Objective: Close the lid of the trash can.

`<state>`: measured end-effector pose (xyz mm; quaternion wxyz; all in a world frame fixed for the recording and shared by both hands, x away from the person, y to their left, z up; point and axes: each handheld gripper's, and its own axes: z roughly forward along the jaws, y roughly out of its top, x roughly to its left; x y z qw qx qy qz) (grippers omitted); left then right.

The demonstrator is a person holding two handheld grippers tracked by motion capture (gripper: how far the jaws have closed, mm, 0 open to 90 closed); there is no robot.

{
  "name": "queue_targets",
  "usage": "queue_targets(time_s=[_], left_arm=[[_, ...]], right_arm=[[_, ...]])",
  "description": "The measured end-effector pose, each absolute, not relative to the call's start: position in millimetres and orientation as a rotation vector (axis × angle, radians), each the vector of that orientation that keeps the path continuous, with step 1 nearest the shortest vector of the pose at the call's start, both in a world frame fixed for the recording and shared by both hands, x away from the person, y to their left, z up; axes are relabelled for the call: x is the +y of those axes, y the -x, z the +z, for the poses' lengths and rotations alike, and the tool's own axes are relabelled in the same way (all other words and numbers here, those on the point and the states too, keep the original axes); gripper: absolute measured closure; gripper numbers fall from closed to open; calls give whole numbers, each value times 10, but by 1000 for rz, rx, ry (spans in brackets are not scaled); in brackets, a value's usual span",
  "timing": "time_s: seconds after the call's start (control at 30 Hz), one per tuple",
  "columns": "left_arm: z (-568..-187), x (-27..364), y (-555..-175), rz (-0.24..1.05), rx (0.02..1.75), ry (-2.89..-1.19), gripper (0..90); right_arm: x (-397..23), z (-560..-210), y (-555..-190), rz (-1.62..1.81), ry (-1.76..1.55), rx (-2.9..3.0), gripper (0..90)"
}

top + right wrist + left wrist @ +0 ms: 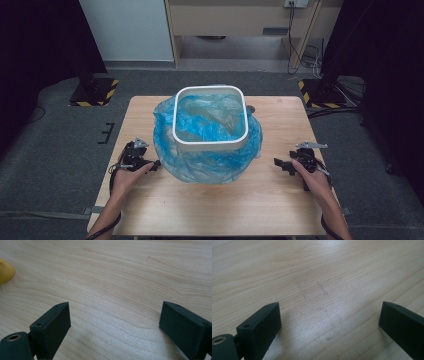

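We note a rounded-square white bin (210, 145), crinkled blue plastic liner (200, 165), mouth upward, frame centre. Left gripper (154, 164) and right gripper (278, 163) both released, empty, over pale grained table (220, 205).

The high view looks forward and down from above the person's side, taking in the whole counter (215, 210) and the floor past its far edge. The left gripper view rides on the left tongs (156, 164) near the counter's left edge, very close to the wood (319, 277). The right gripper view rides on the right tongs (276, 162) near the right edge, equally close. All three share the counter's wooden top (125, 272).
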<state>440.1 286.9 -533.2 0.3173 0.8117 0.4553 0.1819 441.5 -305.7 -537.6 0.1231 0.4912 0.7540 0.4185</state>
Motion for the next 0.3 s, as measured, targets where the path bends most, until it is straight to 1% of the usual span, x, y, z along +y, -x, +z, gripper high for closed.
queue_targets(time_s=[0.3], left_arm=[[-5360,2865,-4392,481,1188,-2119,0]], right_arm=[[-3033,-5376,-4412,1195,-1415,2205,99]])
